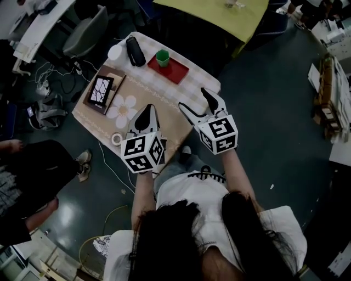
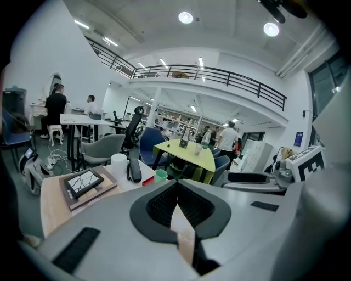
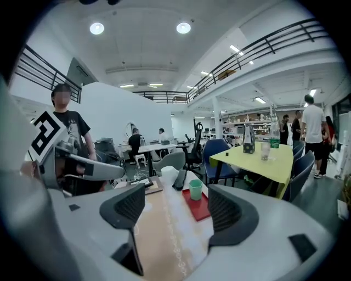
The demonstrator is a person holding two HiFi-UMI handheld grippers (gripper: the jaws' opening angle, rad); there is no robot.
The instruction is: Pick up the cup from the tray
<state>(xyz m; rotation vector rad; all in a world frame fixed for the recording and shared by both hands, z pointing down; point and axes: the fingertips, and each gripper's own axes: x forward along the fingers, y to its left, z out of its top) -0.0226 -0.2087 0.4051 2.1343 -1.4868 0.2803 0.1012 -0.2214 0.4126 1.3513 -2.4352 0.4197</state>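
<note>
A green cup (image 1: 162,57) stands upright on a red tray (image 1: 174,71) at the far end of a small table (image 1: 159,90). In the right gripper view the cup (image 3: 195,189) and tray (image 3: 199,207) lie ahead between the jaws, well beyond them. My right gripper (image 1: 198,104) hovers over the table's near right edge, open and empty. My left gripper (image 1: 146,111) hangs over the near left part, its jaws closed together with nothing in them. The left gripper view shows the cup (image 2: 160,175) far ahead, left of its jaws (image 2: 176,192).
Beside the tray lie a black case (image 1: 135,50) and a white roll (image 1: 115,52). A framed black-and-white picture (image 1: 100,90) rests on a board at the table's left, a tape ring (image 1: 117,139) near the front corner. A yellow table (image 1: 219,13) and grey chair (image 1: 88,33) stand beyond.
</note>
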